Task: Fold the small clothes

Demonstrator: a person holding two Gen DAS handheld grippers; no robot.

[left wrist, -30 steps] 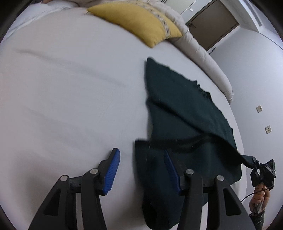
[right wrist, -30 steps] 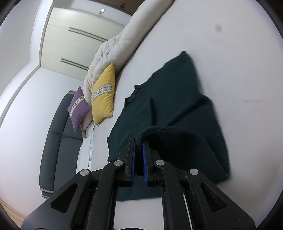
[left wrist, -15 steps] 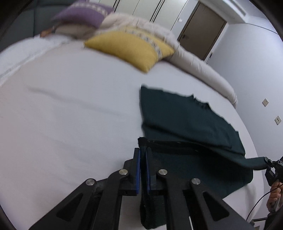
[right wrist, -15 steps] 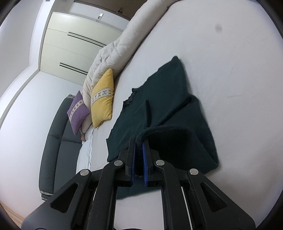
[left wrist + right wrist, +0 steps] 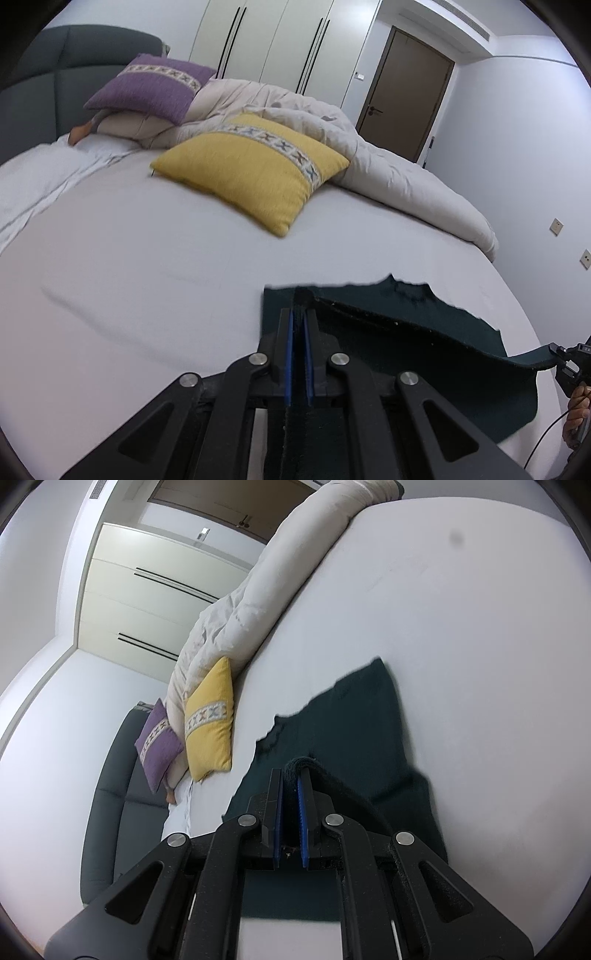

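A dark green garment lies on the white bed sheet, with its near edge lifted. My left gripper is shut on one corner of that edge. My right gripper is shut on the other corner and shows at the far right of the left wrist view. The raised hem stretches taut between them above the flat part of the garment. The cloth under the hem is partly hidden.
A yellow cushion lies on the bed beyond the garment, a purple cushion and a rolled beige duvet behind it. A dark headboard is at the left. A door and wardrobes stand at the back.
My left gripper closed on the garment's corner and lifted it. Both grippers have raised the hem and carried it forward over the flat part of the garment.
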